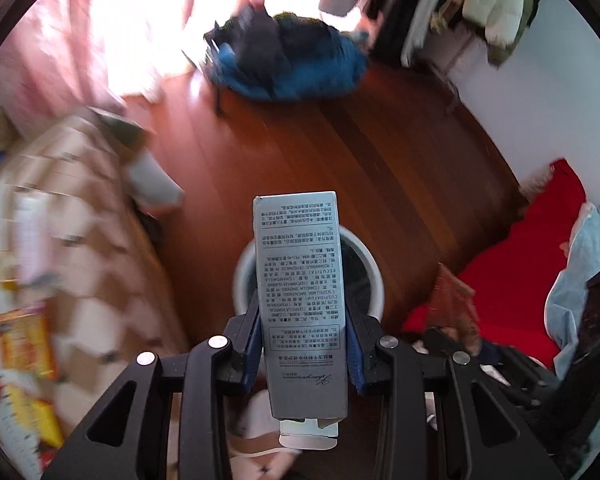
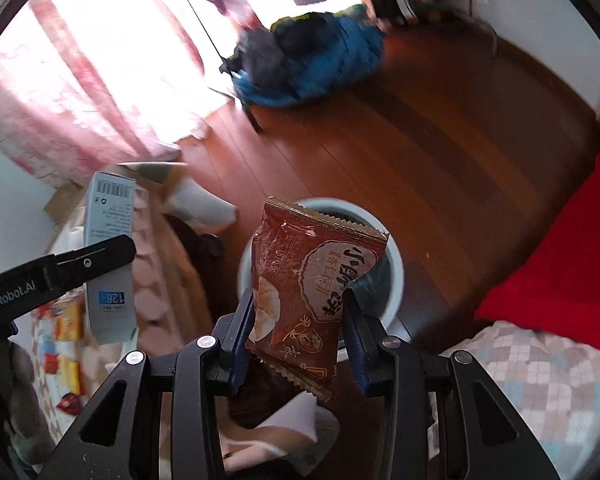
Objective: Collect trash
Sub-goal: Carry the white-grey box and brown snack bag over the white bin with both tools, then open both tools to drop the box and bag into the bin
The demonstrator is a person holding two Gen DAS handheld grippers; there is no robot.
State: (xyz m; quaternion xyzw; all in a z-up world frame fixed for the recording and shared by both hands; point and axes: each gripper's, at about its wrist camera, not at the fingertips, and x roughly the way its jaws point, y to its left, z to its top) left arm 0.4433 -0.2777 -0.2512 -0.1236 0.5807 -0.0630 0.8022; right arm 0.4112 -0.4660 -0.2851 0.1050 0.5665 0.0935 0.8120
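Left gripper (image 1: 305, 344) pinching a tall grey printed cardboard box (image 1: 300, 300), right gripper (image 2: 300, 336) pinching a brown foil snack packet (image 2: 304, 292), both above a round white-rimmed waste bin (image 2: 394, 264) on the reddish wooden floor (image 2: 420, 152)

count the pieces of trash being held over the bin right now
2. A grey carton is clamped in the left tool, and a brown snack wrapper in the right tool, both above the white bin. More trash may lie out of view.
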